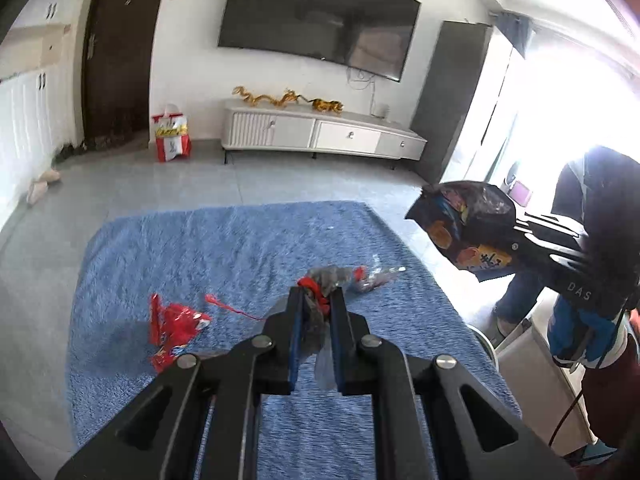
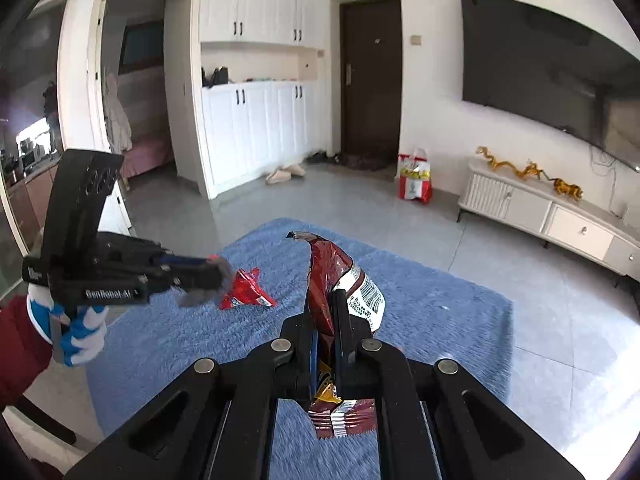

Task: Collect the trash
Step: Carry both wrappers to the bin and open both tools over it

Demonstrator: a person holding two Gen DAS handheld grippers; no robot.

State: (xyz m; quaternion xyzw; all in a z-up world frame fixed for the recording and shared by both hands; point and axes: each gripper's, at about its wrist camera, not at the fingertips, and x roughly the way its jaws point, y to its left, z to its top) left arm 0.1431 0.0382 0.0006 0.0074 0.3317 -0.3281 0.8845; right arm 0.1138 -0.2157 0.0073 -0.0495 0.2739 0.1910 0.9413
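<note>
Left gripper (image 1: 318,300) pinches grey-red wrapper (image 1: 320,280), right gripper (image 2: 324,312) clamps snack bag (image 2: 340,280) — both lifted clear for disposal; red wrapper (image 1: 172,328) remains on rug (image 1: 200,248), ten o'clock.

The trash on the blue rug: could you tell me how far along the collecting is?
Done: nothing visibly binned. In hand: left gripper is shut on a clear wrapper; right gripper is shut on a snack bag. Left: a red wrapper on the rug.

Both wrist cameras look down their claws, sharing the blue rug (image 1: 200,248)
</note>
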